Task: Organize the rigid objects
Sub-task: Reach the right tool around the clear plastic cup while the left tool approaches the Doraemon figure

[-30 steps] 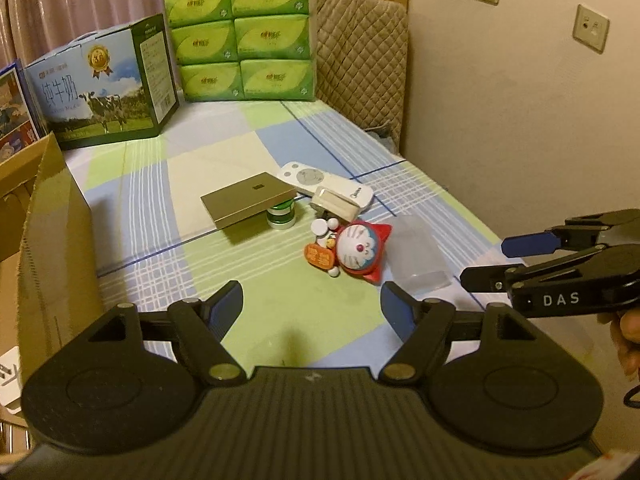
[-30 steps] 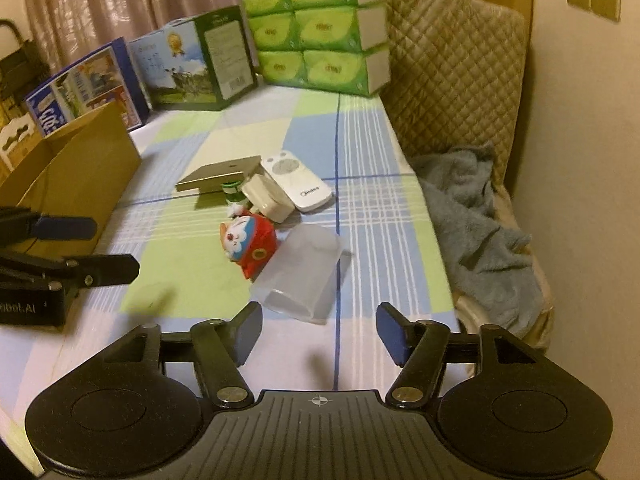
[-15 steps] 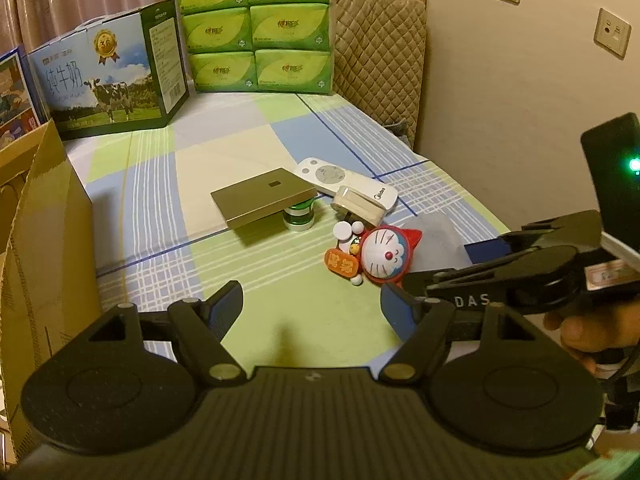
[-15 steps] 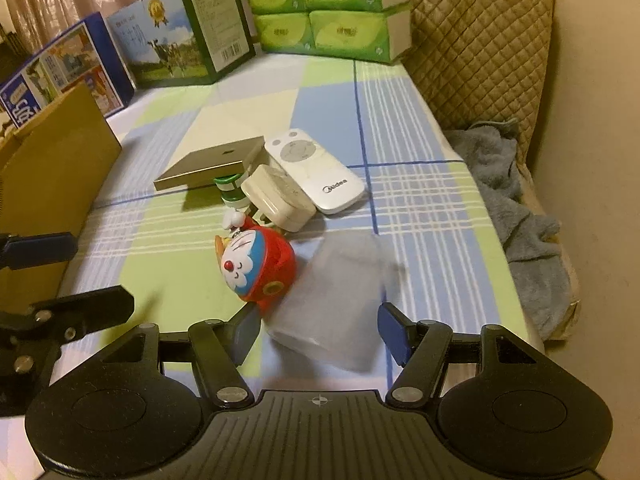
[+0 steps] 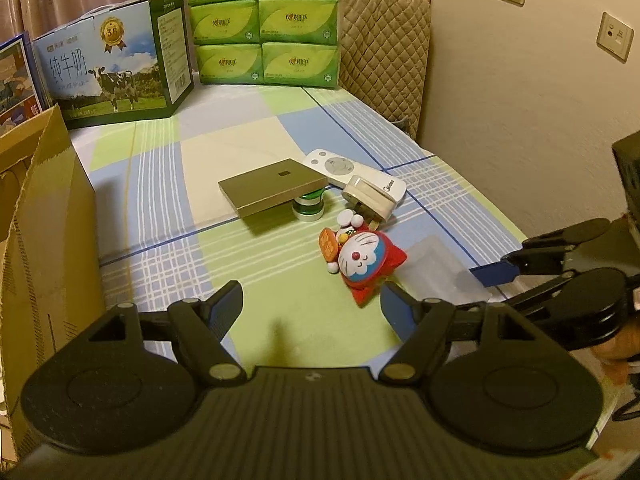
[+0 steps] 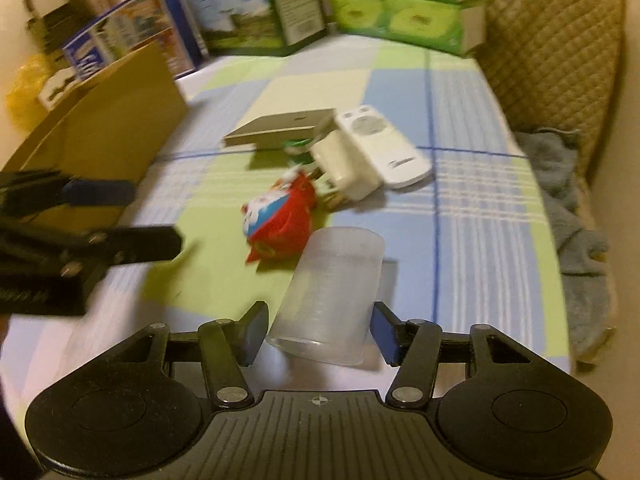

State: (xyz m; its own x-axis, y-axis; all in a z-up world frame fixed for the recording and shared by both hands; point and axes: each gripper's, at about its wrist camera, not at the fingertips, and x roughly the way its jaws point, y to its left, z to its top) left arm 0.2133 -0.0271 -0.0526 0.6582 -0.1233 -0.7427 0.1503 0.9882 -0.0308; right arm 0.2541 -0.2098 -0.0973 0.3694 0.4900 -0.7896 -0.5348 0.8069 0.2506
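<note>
Frosted plastic cup (image 6: 334, 292) lying empty between closing right gripper (image 6: 318, 330), left gripper (image 5: 312, 304) open

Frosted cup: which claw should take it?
Right. The right claw already straddles the frosted cup, jaws closing on it. The left claw hangs open, nothing between its fingers.

Both wrist cameras are looking steeply down, close over the checked counter (image 5: 168, 184), sharing the red-and-blue round cat toy (image 5: 366, 262) (image 6: 280, 216) from opposite sides.
</note>
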